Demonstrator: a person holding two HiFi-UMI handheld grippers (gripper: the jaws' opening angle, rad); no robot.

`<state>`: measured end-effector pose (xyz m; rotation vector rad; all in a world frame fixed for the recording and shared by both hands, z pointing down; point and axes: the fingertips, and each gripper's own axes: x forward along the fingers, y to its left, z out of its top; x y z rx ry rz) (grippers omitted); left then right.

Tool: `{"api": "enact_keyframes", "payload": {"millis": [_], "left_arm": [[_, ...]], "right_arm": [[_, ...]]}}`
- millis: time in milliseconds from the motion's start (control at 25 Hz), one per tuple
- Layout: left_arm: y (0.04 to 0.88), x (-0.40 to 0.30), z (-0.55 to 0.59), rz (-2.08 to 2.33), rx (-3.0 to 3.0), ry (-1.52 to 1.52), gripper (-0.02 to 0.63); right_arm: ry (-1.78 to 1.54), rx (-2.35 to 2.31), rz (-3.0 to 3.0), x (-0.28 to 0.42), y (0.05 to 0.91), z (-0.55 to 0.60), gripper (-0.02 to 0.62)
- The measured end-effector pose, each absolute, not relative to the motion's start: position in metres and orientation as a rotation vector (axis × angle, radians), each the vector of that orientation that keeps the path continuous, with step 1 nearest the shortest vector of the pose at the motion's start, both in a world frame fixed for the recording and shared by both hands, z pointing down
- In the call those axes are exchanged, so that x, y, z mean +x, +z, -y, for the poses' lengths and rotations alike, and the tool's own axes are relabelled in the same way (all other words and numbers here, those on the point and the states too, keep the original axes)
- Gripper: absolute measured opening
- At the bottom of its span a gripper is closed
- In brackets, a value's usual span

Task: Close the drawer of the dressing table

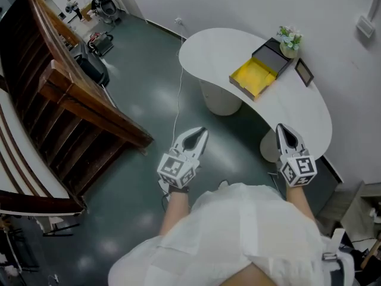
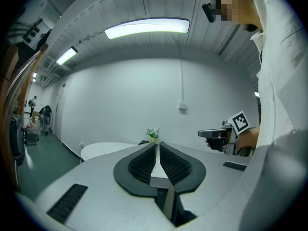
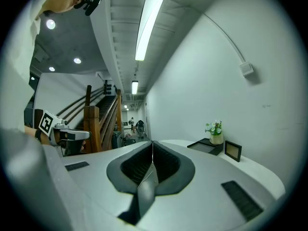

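Head view is showing a wooden staircase (image 1: 71,100) at left as the left gripper (image 1: 201,133) is hovering over the floor, jaws pressed together on nothing; the yellow drawer (image 1: 253,76) is sitting open on the white dressing table (image 1: 208,52), well apart from both grippers; the right gripper (image 1: 283,130), jaws closed and empty, is pointing tableward

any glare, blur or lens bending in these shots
Head view: sharp, with pale reflections on the glossy dark green floor. Left gripper view: strong fisheye with dark corners, the long ceiling strip light blown out. Right gripper view: same fisheye bending, its narrow ceiling strip light also overexposed.
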<state>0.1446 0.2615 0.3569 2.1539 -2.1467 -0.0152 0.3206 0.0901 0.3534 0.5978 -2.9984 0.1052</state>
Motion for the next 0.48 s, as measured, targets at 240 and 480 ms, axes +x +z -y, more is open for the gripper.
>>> {"api": "enact_keyframes", "payload": {"millis": [240, 480], "left_arm": [[0.351, 0.083, -0.276, 2.168, 2.140, -0.004, 0.037], [0.353, 0.039, -0.271, 2.175, 2.119, -0.035, 0.037]], "right_arm": [[0.153, 0.605, 3.019, 0.262, 0.354, -0.091, 0.011], [0.161, 0.580, 3.023, 0.216, 0.355, -0.079, 0.011]]}}
